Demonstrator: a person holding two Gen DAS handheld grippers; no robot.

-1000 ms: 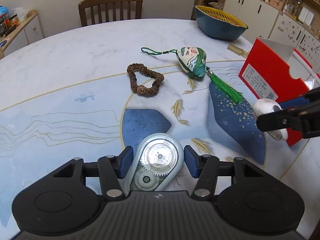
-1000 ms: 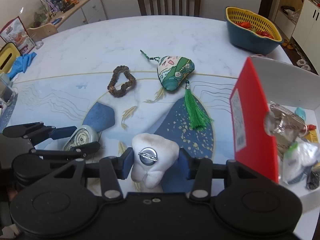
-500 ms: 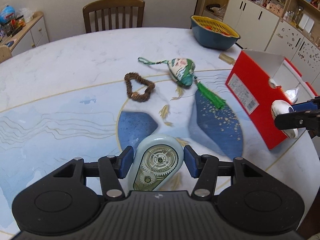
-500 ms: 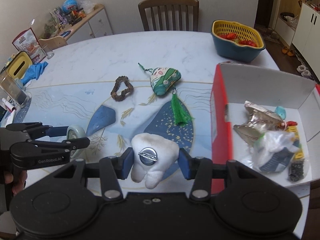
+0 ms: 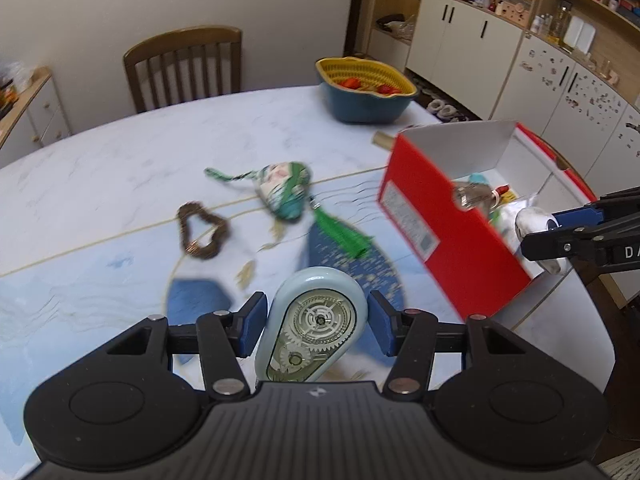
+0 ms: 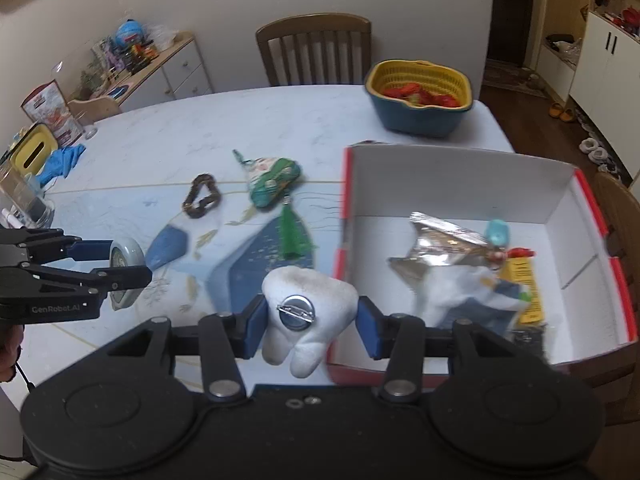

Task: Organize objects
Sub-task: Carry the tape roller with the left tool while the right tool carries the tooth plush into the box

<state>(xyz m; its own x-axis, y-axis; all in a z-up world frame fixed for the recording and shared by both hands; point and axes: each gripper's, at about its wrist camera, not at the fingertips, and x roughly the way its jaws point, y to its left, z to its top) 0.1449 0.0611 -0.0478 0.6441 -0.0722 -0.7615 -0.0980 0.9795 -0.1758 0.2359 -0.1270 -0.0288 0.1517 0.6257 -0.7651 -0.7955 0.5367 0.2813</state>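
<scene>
Your left gripper (image 5: 316, 322) is clamped on the pale blue correction tape dispenser (image 5: 314, 330), its clear gear side facing the camera, and it hangs in the air above the near part of the table (image 5: 120, 152). Your right gripper (image 6: 309, 320) is clamped on the white tooth-shaped plush (image 6: 308, 312), whose round metal pin back faces you; the plush hangs at the near left wall of the red box (image 6: 568, 200), just at its edge.

The box sits at the right side of the table, open, white inside, and already holds a crumpled silver foil packet (image 6: 444, 246), a white bag and some small bits that are too blurred to name.

On the table, left of the box, lies the green embroidered pouch (image 6: 272, 180) with its green tassel (image 6: 294, 236) trailing toward you. Just left of the pouch lies the brown bead bracelet (image 6: 202, 196). At the far right of the table stands the blue basket (image 6: 420, 100) with a yellow liner and red items inside. A wooden chair (image 6: 316, 52) stands beyond the far edge.
</scene>
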